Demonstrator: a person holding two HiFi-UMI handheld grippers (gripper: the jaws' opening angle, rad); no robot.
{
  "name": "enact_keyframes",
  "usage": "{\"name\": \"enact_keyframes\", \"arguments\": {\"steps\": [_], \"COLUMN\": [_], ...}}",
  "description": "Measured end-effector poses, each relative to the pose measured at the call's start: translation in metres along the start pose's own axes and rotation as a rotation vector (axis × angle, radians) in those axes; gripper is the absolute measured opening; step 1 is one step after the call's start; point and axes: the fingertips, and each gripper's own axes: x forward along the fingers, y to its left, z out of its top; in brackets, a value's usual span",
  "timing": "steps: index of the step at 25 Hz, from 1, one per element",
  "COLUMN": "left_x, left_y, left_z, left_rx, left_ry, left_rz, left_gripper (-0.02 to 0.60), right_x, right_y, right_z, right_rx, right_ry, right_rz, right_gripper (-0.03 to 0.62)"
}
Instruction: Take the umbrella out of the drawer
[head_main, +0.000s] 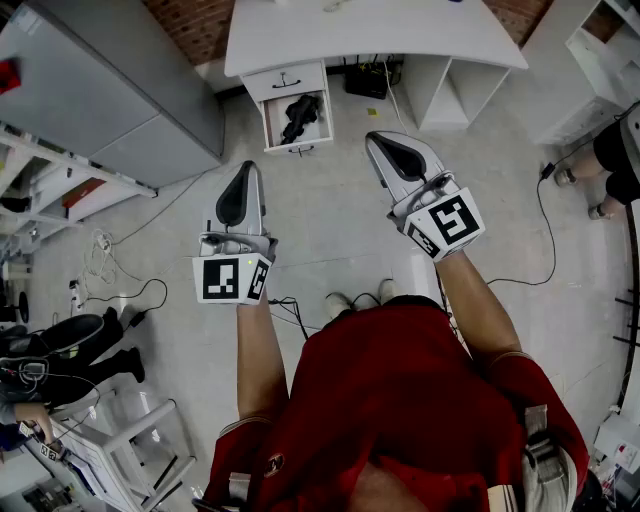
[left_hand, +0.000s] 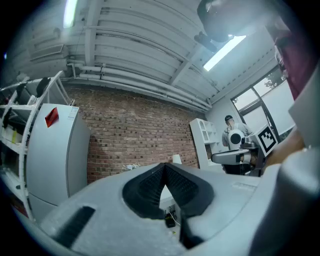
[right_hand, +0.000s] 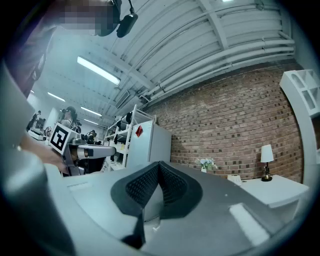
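Head view, umbrella: black umbrella (head_main: 300, 117), folded, lies inside the open drawer (head_main: 268, 125) under the white desk's (head_main: 350, 35) left end.
Head view, grippers: left gripper (head_main: 247, 170) and right gripper (head_main: 378, 145) are held over the floor, well apart from the drawer.
Left gripper view, jaws: pressed together, nothing between.
Right gripper view, jaws: pressed together, empty.

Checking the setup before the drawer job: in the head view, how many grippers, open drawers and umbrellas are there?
Grippers: 2 (left gripper, right gripper)
Open drawer: 1
Umbrella: 1
Total: 4
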Motion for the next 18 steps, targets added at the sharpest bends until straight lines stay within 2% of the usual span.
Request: {"name": "enact_keyframes", "arguments": {"steps": [7,18], "left_x": [-0.023,-0.03], "left_y": [0.033,0.073], "left_z": [-0.003,-0.034], "left_rx": [-0.009,-0.047], "left_ry": [-0.004,0.0], "left_rz": [-0.006,-0.023], "left_gripper": [0.006,0.006], "right_x": [0.022,0.042], "right_y": [0.029,0.044], "right_z": [0.0,-0.023], "right_rx": [0.043,0.009], "right_ry": [-0.012,0.045], "right_rz": [0.006,-0.043], "right_gripper": [0.012,0.012]}}
